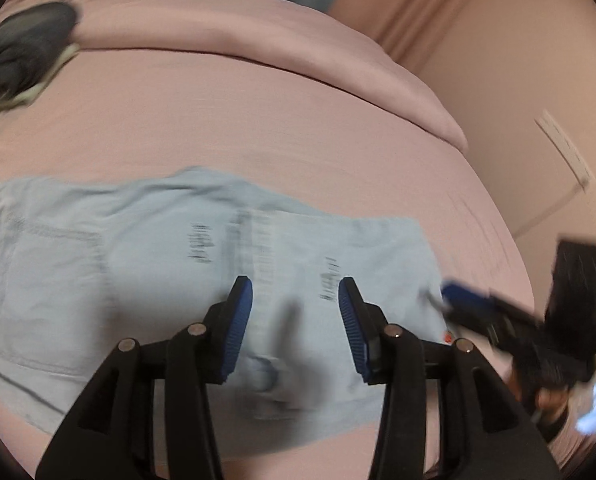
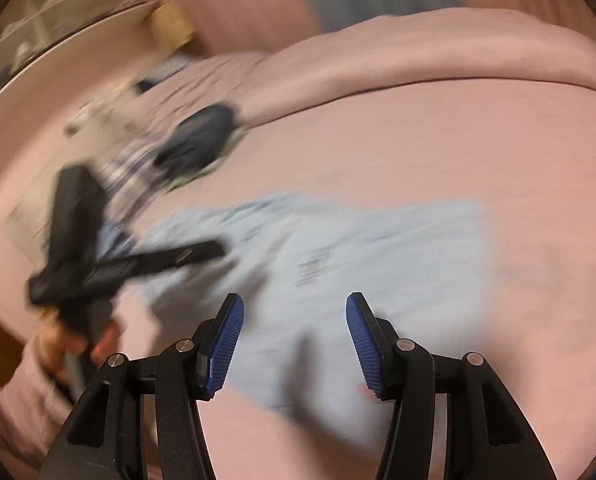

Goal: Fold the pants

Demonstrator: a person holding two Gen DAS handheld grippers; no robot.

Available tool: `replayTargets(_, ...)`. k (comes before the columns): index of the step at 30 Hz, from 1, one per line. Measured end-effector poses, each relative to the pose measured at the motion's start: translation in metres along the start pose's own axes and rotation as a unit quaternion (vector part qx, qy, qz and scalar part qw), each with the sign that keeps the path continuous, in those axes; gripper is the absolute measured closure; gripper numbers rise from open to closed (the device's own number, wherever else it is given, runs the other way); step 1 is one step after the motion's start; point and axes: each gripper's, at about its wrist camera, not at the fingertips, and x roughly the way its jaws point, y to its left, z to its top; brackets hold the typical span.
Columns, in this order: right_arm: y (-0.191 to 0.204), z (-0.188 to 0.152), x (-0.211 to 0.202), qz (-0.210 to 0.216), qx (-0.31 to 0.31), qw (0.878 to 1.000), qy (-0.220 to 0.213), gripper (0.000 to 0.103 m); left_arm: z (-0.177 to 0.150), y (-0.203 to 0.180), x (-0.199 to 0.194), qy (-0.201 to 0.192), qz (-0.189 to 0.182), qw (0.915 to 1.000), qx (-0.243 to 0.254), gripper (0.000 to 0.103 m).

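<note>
Now the pants [image 1: 170,272] lay flat on the bed [image 1: 258,128], under both sets of fingers. Left fingers [image 1: 240,320] and right fingers [image 2: 228,340] stood apart, holding nothing.

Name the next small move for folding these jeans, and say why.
Probably lower both grippers to one end of the folded light-blue jeans and grip it: the left gripper and right gripper hover above them, jaws open and empty.

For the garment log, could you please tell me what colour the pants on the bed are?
Pale light blue pants, seen best in the left wrist view.
</note>
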Motion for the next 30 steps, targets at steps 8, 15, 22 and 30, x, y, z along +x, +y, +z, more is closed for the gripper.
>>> replayTargets(8,-0.024,0.025,0.015,-0.098,-0.016,0.995,0.004,0.069,-0.007,-0.030,0.043,0.051,-0.004,0.9979,0.039,0.059)
replayTargets(15,-0.041,0.038,0.080,-0.163,-0.030,0.982,0.092,0.086,-0.037,0.000,0.040,0.082,0.009,0.9965,0.010,0.063)
replayTargets(22,-0.031,0.035,0.059,-0.149,-0.029,0.986,0.072,0.087,-0.044,0.006,0.030,0.078,0.005,0.9969,-0.008,0.064)
replayTargets(30,0.008,-0.018,0.021,-0.125,-0.087,0.986,0.074,0.087,-0.050,0.012,0.025,0.073,0.003,0.9973,-0.011,0.064)
